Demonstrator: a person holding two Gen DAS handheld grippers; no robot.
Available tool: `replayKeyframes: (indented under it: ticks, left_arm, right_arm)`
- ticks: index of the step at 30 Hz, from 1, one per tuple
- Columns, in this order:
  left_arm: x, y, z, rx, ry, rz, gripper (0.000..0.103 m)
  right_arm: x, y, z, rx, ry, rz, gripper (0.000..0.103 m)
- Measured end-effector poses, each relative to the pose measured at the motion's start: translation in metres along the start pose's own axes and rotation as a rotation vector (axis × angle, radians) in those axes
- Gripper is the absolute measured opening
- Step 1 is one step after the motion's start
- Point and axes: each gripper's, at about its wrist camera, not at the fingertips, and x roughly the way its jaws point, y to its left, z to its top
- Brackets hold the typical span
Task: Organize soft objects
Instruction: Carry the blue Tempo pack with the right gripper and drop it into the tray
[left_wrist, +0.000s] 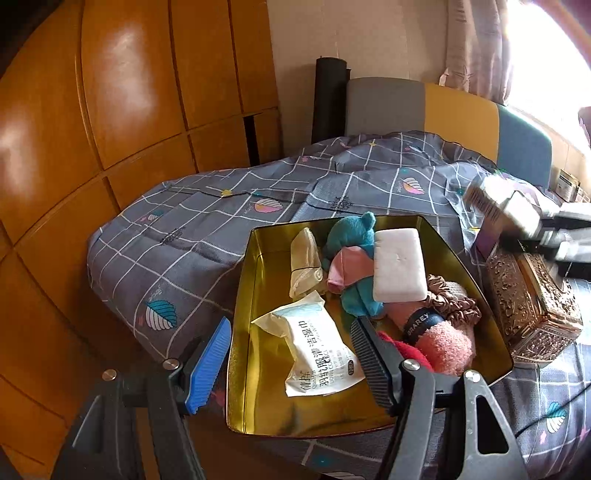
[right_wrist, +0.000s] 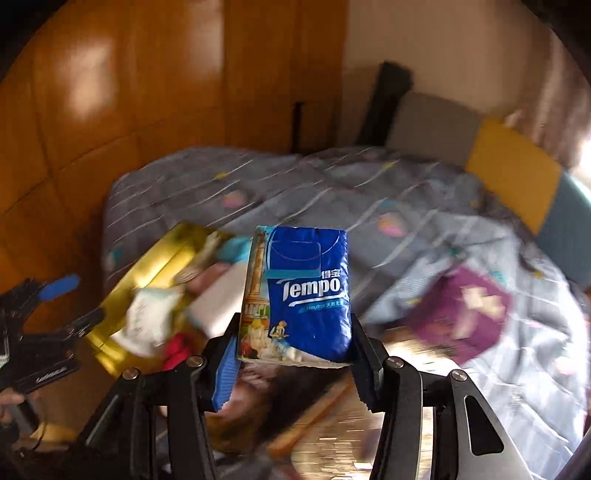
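A gold tin (left_wrist: 243, 369) sits on the bed, holding a wipes packet (left_wrist: 314, 354), a white block (left_wrist: 399, 264), a teal plush (left_wrist: 351, 229), pink cloth (left_wrist: 351, 269), a pink fuzzy sock (left_wrist: 443, 339) and a brown scrunchie (left_wrist: 454, 302). My left gripper (left_wrist: 290, 332) is open and straddles the tin's near left wall, with the blue finger outside and the black one inside. My right gripper (right_wrist: 295, 350) is shut on a blue Tempo tissue pack (right_wrist: 306, 288), held in the air to the right of the blurred tin (right_wrist: 147, 269). It also shows blurred in the left wrist view (left_wrist: 546, 229).
An ornate bronze box (left_wrist: 532, 302) stands against the tin's right side, with a purple box (right_wrist: 461, 306) beyond it. The grey checked quilt (left_wrist: 184, 240) covers the bed. A wooden wardrobe (left_wrist: 110, 147) rises on the left, and a padded headboard (left_wrist: 458, 110) is behind.
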Motion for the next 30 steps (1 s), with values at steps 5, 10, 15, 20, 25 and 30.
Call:
replayKeyframes:
  ticks: [5, 10, 15, 20, 25, 30]
  left_arm:
    - [0.003, 0.004, -0.001, -0.016, 0.004, 0.008, 0.069]
    - [0.007, 0.007, -0.003, -0.026, 0.017, 0.009, 0.069]
    - [0.011, 0.007, -0.005, -0.033, 0.027, 0.01, 0.069]
    - [0.011, 0.007, -0.006, -0.038, 0.028, 0.01, 0.069]
    - [0.008, 0.007, -0.004, -0.048, 0.022, 0.004, 0.069]
    - [0.004, 0.006, -0.003, -0.054, 0.015, 0.001, 0.069]
  right_arm:
    - [0.052, 0.038, -0.013, -0.033, 0.098, 0.075, 0.053]
    - [0.096, 0.057, -0.019, -0.038, 0.161, 0.059, 0.052]
    - [0.12, 0.053, -0.02, -0.016, 0.195, 0.009, 0.052]
    - [0.118, 0.052, -0.022, -0.01, 0.196, 0.009, 0.052]
    - [0.113, 0.053, -0.027, -0.009, 0.179, 0.017, 0.053]
    - [0.101, 0.052, -0.031, 0.024, 0.162, 0.004, 0.067]
